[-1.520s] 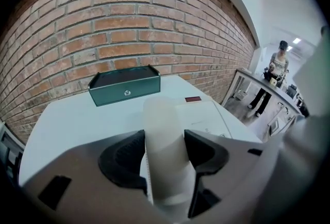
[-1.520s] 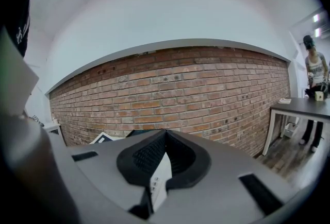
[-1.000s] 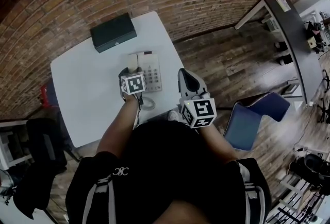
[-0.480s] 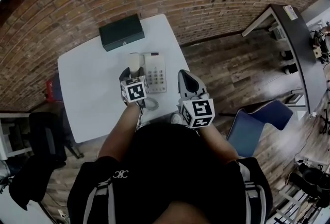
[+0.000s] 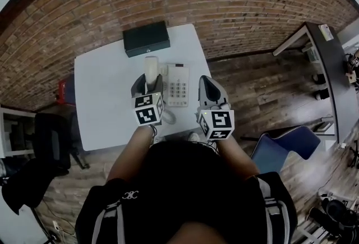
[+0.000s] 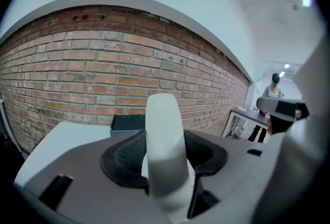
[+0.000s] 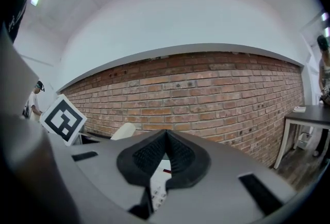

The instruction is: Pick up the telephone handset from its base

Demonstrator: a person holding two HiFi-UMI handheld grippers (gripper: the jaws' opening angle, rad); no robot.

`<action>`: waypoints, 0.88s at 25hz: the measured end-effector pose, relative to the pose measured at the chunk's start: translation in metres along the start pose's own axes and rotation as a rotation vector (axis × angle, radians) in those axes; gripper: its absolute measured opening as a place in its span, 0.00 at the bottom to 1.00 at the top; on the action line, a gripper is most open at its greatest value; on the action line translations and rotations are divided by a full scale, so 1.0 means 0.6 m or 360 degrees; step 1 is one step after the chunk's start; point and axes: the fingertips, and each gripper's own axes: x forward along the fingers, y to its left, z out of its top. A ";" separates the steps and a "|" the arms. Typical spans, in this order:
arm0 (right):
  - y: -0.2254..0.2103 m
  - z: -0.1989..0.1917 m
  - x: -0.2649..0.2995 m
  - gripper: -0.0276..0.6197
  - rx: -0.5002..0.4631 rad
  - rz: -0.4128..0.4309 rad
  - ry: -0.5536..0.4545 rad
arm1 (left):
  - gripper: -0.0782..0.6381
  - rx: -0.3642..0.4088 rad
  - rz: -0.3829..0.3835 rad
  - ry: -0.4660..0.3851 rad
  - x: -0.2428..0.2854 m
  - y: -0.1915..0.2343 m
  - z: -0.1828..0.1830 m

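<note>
A white telephone handset [image 5: 151, 65] is clamped in my left gripper [image 5: 147, 83], which is shut on it. In the left gripper view the handset [image 6: 164, 125] stands up between the dark pads [image 6: 126, 156], tilted above the table. The telephone base [image 5: 179, 85] with its keypad lies on the white table [image 5: 101, 86], just right of the handset. A coiled cord [image 5: 168, 118] hangs near the table's front edge. My right gripper [image 5: 207, 87] hovers beside the base's right edge, shut with nothing in it; its pads [image 7: 178, 158] touch, and the keypad [image 7: 156, 187] shows below them.
A black box [image 5: 146, 38] sits at the table's far edge against the brick wall. A blue chair [image 5: 283, 142] stands on the wood floor at the right, a dark desk [image 5: 320, 52] further right. A black chair [image 5: 47, 139] stands left of the table.
My left gripper has risen toward the camera with the handset, whose far end now sticks out ahead of the jaws. The right gripper has edged closer to the base.
</note>
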 end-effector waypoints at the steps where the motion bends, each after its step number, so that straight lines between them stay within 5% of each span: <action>1: 0.002 0.004 0.003 0.04 0.0016 0.0017 -0.0011 | 0.42 -0.0004 -0.0004 -0.0029 -0.009 0.001 0.011; 11: 0.021 0.034 0.017 0.04 0.0098 0.0139 -0.0100 | 0.42 0.0077 -0.0009 -0.0318 -0.114 -0.005 0.088; 22: 0.042 0.042 0.017 0.04 0.0071 0.0161 -0.0136 | 0.42 0.0031 -0.0021 -0.0386 -0.145 0.004 0.099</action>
